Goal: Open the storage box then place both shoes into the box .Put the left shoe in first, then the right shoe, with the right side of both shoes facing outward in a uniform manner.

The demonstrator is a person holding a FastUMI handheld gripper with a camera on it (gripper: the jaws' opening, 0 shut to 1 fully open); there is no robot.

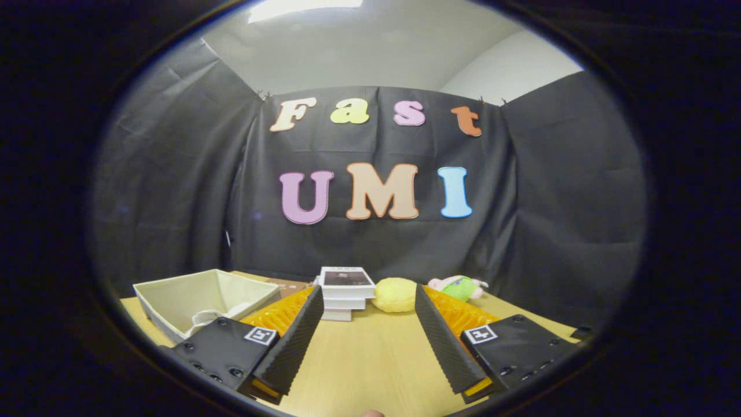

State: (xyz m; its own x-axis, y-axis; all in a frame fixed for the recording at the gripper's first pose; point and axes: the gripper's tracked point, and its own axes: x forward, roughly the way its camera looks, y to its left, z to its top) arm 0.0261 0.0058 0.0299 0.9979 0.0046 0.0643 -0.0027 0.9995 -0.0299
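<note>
Because nothing lies between them, the fingers [369,304] stand spread wide over bare desk [365,365], released and grasping nothing, seemingly held level to survey the scene. Their inner faces are ribbed for grip. An open box [200,298], pale and stiff-walled with a soft cloth or strap inside, sits by the desk's left edge. No shoes are visible. Along the far edge rest stacked books [345,292], a fuzzy yellow ball [395,295] and a plush toy [458,287].

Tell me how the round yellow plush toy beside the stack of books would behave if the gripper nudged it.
The round yellow plush toy looks soft and fuzzy, so it would probably squash rather than resist. Its rounded shape suggests it may roll toward the stack of books. It is likely light. The gripper is open above the wooden table.
</note>
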